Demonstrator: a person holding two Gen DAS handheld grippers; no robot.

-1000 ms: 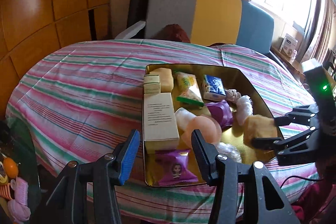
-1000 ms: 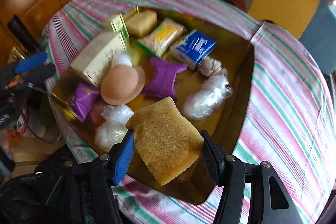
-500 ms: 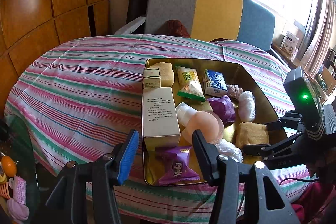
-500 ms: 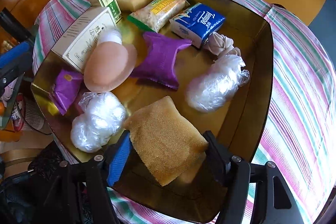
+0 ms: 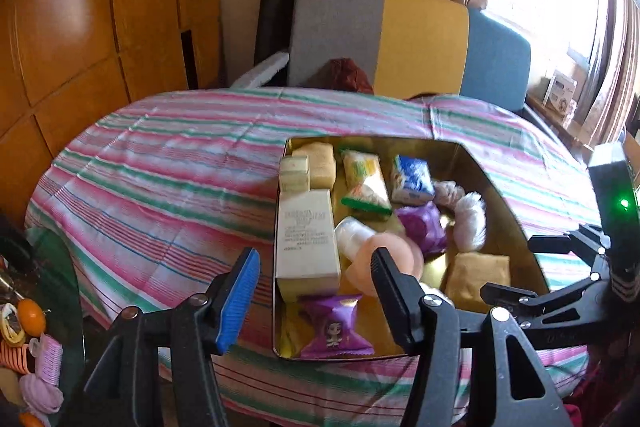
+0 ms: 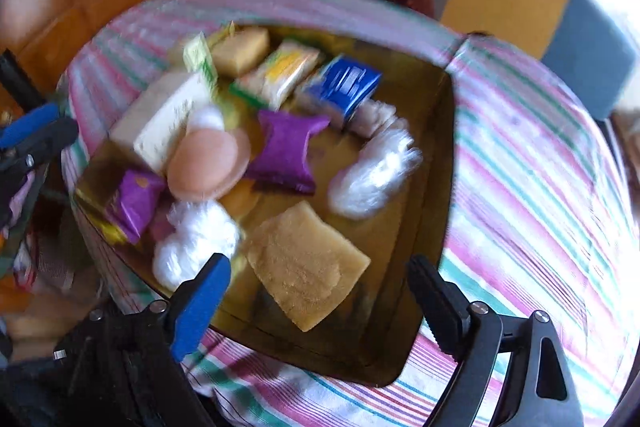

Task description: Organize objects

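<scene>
**Two grippers opening over the gold tray**

Two grippers were in view, both with jaws parting. The right gripper (image 6: 318, 291) stood wide, its jaws opening, with nothing pressed between the pads. The sponge (image 6: 306, 265) lay flat on the tray floor just ahead of the fingers, clear of both the blue pad and the black one. In the left wrist view the same gripper (image 5: 520, 271) reached in from the right edge, with the sponge (image 5: 476, 277) beside its fingertips.

The left gripper (image 5: 316, 291) was also opening and gripped nothing. It hovered over the near left corner of the tray (image 5: 504, 199), with the white box (image 5: 306, 247) and a purple sachet (image 5: 336, 325) seen between its fingers but below them.

The tray sat on a striped tablecloth (image 5: 172, 179). Inside it lay a peach dome (image 6: 208, 165), a purple pouch (image 6: 286, 151), two white wrapped bundles (image 6: 376, 175), a blue pack (image 6: 344, 85), a yellow-green packet (image 6: 286, 71) and a second sponge (image 6: 242, 51) at the far corner. The right wrist view was blurred, so print on the packets could not be read.
</scene>
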